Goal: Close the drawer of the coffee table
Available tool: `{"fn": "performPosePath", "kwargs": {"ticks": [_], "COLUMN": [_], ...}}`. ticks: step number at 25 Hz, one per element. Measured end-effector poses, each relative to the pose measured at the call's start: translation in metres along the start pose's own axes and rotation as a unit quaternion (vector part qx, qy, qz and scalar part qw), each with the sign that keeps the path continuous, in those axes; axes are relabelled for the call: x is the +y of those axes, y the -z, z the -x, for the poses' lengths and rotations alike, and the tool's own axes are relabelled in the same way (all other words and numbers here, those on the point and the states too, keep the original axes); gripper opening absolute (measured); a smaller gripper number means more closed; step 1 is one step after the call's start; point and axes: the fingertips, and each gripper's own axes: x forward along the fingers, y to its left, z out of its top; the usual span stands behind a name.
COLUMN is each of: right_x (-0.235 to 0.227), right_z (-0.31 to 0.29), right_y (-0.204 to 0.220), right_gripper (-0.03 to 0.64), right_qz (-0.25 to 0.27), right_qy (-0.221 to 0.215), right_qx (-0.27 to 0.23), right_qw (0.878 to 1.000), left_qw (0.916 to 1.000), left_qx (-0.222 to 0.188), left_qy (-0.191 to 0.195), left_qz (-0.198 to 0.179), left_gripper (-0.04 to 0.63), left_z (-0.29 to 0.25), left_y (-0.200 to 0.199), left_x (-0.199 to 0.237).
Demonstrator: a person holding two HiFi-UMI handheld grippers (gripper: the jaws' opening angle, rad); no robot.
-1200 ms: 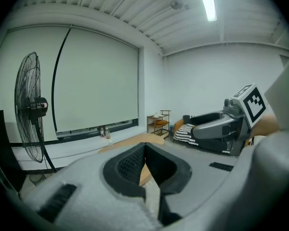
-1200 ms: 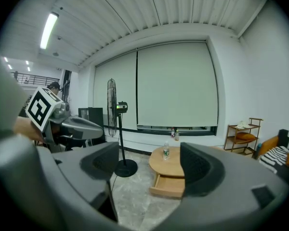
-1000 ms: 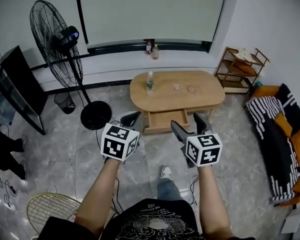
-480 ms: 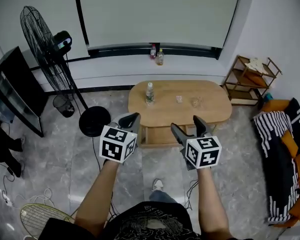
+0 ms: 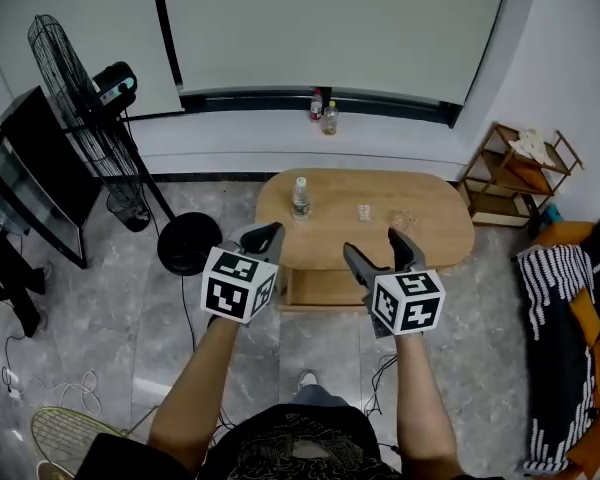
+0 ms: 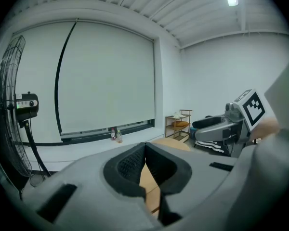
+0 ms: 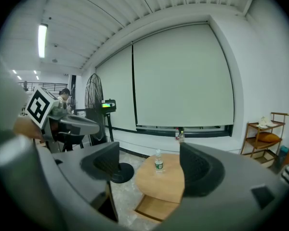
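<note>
The coffee table [image 5: 365, 218] stood ahead of the person on the tiled floor, and its single drawer [image 5: 315, 288] hung pulled out from the near long side, open toward the person, so the task was not yet done. Both grippers were held out side by side at like height, pointing toward that near side. I judged this an approach, lining them up with the drawer front for a push. The left gripper [image 5: 266, 234] had its jaws together with nothing between them, a blunt closed nose that would suit pushing. The right gripper [image 5: 373, 245] had its jaws wide apart and empty. Its own view showed the table and drawer framed in the gap but some way ahead, so neither gripper touched the drawer. On the worktop stood one water bottle [image 5: 300, 197], upright near the left end, and what looked like two small glass items [image 5: 364, 211] toward the middle, too small to name surely. All of them sat back from the near edge, clear of the drawer. Two more bottles [image 5: 323, 110] stood together on the window ledge. There was one standing fan [image 5: 80, 88] at the left and one wooden shelf rack [image 5: 520, 173] at the right.
</note>
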Motion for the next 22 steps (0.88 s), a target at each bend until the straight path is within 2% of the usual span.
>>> {"fn": "performPosePath", "kwargs": {"ticks": [8,16,22], "right_x": [-0.01,0.003,-0.001], "right_z": [-0.016,-0.049,-0.078], "right_y": [0.037,0.106,0.162], "right_gripper": [0.377,0.376,0.374], "right_qz": [-0.003,0.0,0.005], "right_qy": [0.001,-0.01,-0.002], "right_qx": [0.002,0.009,0.001], "right_qw": [1.0,1.0,1.0], "left_qw": [1.0,0.9999,0.9996], "left_qx": [0.001,0.008,-0.003], "left_qy": [0.006,0.012,0.022], "left_qz": [-0.004,0.003,-0.015], "left_gripper": [0.005,0.005,0.006], "left_z": [-0.022,-0.036,-0.062], "left_y": [0.03,0.113,0.169], "left_x": [-0.003,0.009,0.008]}}
